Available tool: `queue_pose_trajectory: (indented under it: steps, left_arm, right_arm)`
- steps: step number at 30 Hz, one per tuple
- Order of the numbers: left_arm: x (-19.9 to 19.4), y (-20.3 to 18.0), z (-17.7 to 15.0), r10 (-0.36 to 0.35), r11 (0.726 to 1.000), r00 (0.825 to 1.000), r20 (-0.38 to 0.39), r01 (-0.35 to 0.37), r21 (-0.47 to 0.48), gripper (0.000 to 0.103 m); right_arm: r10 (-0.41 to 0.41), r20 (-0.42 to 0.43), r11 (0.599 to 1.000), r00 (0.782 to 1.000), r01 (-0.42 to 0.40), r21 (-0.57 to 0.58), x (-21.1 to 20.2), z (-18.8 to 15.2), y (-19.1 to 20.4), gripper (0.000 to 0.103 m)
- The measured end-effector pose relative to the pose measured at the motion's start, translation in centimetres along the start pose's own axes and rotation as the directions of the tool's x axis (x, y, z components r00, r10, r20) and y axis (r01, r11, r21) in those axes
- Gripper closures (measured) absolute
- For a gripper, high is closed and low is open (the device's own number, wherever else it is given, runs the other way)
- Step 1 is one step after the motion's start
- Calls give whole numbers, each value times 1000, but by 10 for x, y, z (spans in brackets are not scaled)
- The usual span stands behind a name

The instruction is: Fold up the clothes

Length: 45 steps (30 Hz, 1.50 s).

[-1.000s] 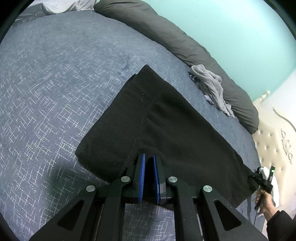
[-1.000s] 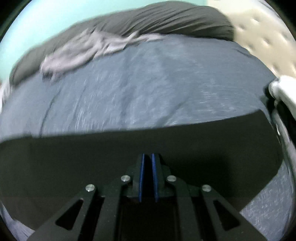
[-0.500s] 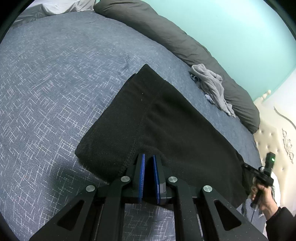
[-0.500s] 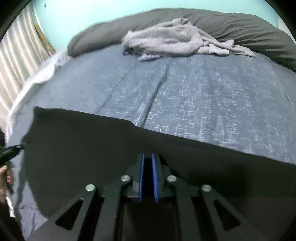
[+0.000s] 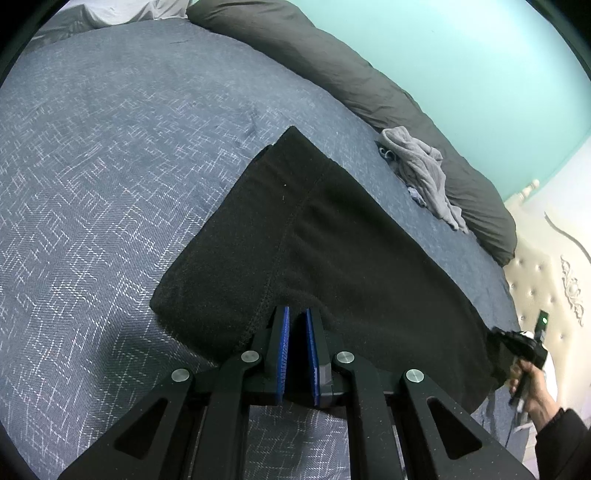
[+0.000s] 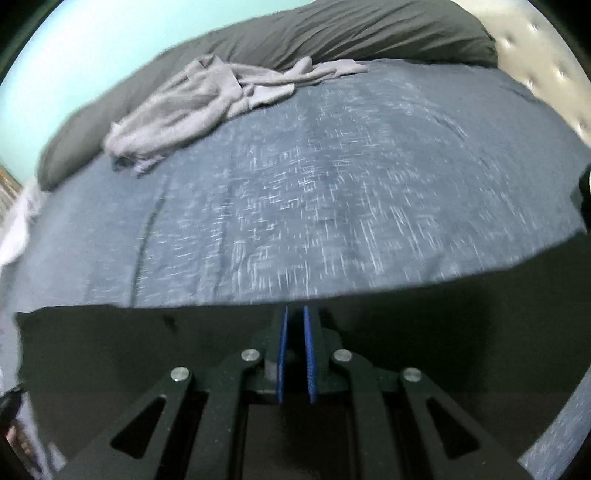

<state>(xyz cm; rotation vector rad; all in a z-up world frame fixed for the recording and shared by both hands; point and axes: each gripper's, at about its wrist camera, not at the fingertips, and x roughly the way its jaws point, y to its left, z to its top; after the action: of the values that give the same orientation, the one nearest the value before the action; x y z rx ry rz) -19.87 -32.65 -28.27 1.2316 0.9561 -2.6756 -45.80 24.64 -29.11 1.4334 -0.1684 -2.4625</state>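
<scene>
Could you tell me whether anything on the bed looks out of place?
Yes: a crumpled grey garment lies unfolded in a heap against the long dark grey pillow, away from the flat black garment.

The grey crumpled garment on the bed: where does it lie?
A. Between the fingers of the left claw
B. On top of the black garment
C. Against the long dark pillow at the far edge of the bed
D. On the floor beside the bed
C: the grey crumpled garment rests on the blue bedspread against the long dark pillow, apart from the black garment.
</scene>
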Motion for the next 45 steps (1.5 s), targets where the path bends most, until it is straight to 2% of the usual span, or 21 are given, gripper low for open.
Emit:
queue_pose_trajectory:
  steps: [3,5,6,10,20,24,26,31,33,35,40,45]
  left_arm:
    - [0,-1,-1,4,1000,1000,0,-4,1,93]
    - [0,-1,-1,5,1000,1000,0,-5,1,93]
    - [0,-1,-1,6,1000,1000,0,-6,2,93]
    - [1,-1,-1,12,1000,1000,-2,-12,8,93]
    - [0,0,0,6,1000,1000,-7,-6,7,92]
    - [0,1,-1,0,1000,1000,-10,0,5,92]
    - [1,1,-1,0,1000,1000,-11,0,4,92]
    - [0,-1,-2,5,1000,1000,-9,-5,7,92]
    - [0,0,-2,4,1000,1000,-9,-4,6,92]
    - [1,1,-2,4,1000,1000,-11,-4,8,92]
    - [2,1,-1,3,1000,1000,-12,-3,8,92]
    - [2,2,-1,3,1000,1000,-11,-3,8,92]
  right_arm:
    - [25,-28,998,999,-26,-54,-9,-22,-5,95]
    - [7,-60,997,998,-12,-83,-10,-38,-10,95]
    - [-36,-72,996,997,30,-84,-8,-45,-17,95]
    - [-13,10,998,1000,13,-54,-29,-55,-16,95]
    - [121,-81,960,989,-137,-244,-19,-118,62,95]
    - [156,-38,974,987,-160,-162,-28,-124,46,95]
    - [182,0,971,983,-180,-156,-38,-126,46,94]
    - [159,-65,960,985,-169,-224,-23,-134,62,95]
    - [171,-47,962,984,-177,-208,-24,-133,52,95]
    - [138,-4,974,990,-136,-179,-31,-128,36,95]
    - [-8,84,1000,996,10,-25,-50,-107,-33,95]
    - [-134,98,981,986,118,155,-59,-80,-107,95]
